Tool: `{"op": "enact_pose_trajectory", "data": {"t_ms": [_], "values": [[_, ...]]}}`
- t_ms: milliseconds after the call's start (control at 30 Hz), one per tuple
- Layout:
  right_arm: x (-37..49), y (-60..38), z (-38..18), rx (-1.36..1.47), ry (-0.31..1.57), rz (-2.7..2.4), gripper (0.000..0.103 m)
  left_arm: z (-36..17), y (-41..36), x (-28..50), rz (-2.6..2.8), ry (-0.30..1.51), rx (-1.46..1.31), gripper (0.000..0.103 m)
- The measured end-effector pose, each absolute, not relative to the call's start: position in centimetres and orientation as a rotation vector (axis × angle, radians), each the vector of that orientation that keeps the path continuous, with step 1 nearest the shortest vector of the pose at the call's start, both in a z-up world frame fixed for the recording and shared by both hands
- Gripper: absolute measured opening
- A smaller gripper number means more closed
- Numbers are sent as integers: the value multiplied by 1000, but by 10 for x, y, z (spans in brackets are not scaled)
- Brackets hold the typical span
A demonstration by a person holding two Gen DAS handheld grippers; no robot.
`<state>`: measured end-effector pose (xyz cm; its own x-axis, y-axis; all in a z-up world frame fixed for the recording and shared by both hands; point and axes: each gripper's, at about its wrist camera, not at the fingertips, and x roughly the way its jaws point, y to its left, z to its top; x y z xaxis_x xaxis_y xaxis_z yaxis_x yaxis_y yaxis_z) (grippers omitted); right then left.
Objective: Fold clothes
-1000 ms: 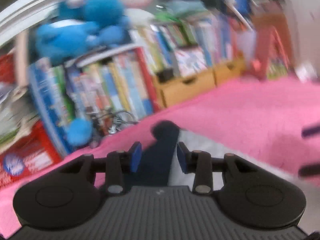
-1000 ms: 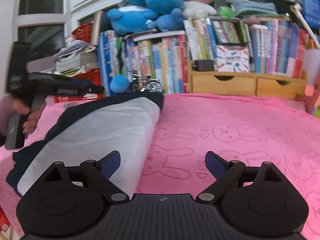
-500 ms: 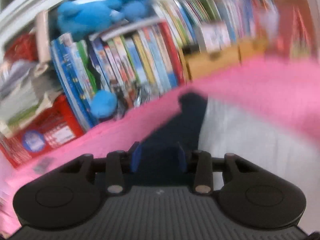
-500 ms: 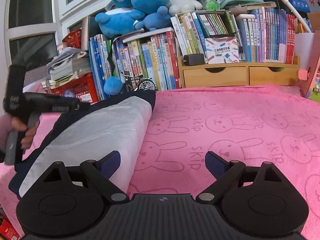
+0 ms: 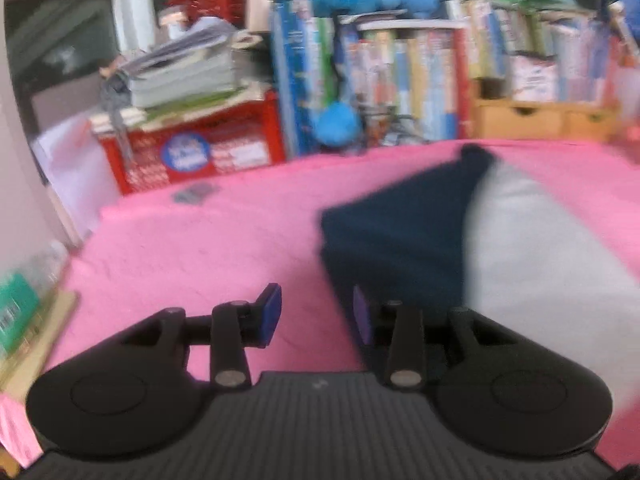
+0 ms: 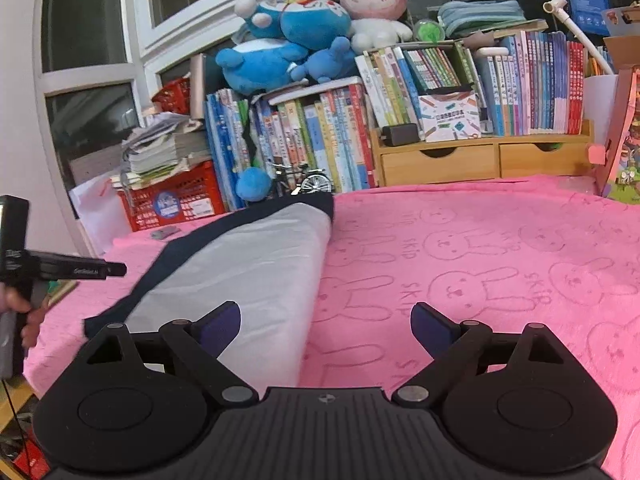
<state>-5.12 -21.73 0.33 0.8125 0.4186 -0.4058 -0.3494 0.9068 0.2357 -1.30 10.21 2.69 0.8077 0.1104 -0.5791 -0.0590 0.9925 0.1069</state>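
A folded garment, grey on top with a navy edge point(image 6: 256, 264), lies on the pink rabbit-print towel point(image 6: 480, 264). In the left wrist view the garment point(image 5: 460, 248) lies to the right of the open, empty left gripper point(image 5: 316, 316), whose right finger is at the navy edge. The left gripper also shows in the right wrist view point(image 6: 114, 269), just left of the garment. My right gripper point(image 6: 326, 324) is wide open and empty, low over the garment's near right edge.
Books point(image 6: 328, 140), plush toys point(image 6: 296, 52) and wooden drawers point(image 6: 480, 160) line the back edge. A red crate point(image 6: 172, 200) with stacked papers stands at the back left. A small grey object point(image 6: 162, 234) lies on the towel near it.
The left gripper has opened, let go of the navy edge and swung left off the garment. The garment now lies flat. The right gripper has hardly moved.
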Motion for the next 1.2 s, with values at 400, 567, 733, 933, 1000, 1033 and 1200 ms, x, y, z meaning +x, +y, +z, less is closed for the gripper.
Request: {"op": "enact_pose_trajectory", "data": {"t_ms": [400,567,733,933,1000,1033,1200], "values": [[-104,-192,20,114,475,538,94,36,57,-72,-32,675,-8,44],[-108,-192,22,119,479,567,95,38,73,-77,-52,677,-109,45],[-87,-208,21,192,505,596,95,13,142,-47,-79,730,-566,46],[14,-236,3,431,651,644,95,-22,193,1,-190,761,-894,46],[50,-239,-6,481,700,640,95,-29,197,17,-182,765,-912,46],[65,-237,-12,486,719,645,94,-32,197,25,-174,773,-900,46],[119,-215,-43,485,788,703,94,-48,194,63,-171,816,-860,46]]}}
